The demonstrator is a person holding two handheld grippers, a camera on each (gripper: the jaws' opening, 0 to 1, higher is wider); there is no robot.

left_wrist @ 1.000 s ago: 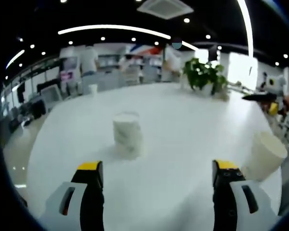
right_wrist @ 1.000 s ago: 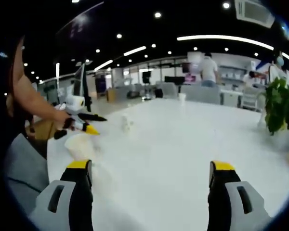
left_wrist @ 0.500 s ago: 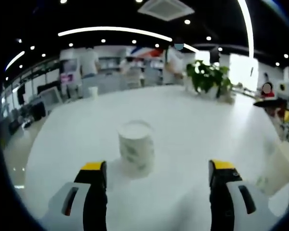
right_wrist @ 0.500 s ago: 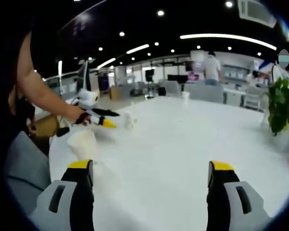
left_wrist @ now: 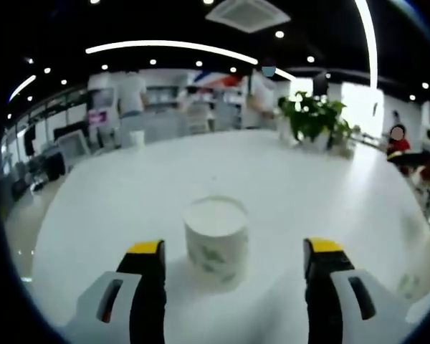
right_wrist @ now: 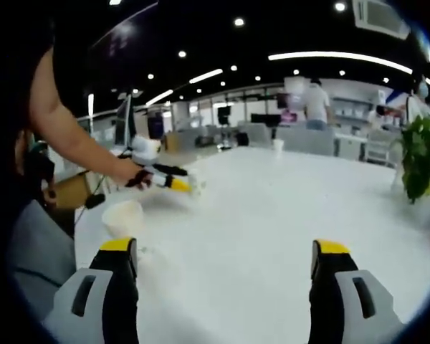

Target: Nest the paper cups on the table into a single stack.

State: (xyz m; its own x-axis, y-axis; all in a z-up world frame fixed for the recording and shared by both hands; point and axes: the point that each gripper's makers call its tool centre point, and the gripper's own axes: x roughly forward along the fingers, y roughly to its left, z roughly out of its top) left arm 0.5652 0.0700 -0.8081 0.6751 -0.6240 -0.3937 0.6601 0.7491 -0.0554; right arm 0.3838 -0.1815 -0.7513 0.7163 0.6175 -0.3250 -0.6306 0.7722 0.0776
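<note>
In the left gripper view, the left gripper stands with jaws wide apart at the lower frame. A paper cup sits upright between them on the white table. A potted plant stands upper right.

In the left gripper view, a paper cup stands upright on the table, between my left gripper jaws and just ahead of their tips. A potted plant sits at the far edge, right of centre. In the right gripper view, a second cup stands near the table's left edge, ahead of my right gripper's left jaw, with my left gripper beyond it.
</note>
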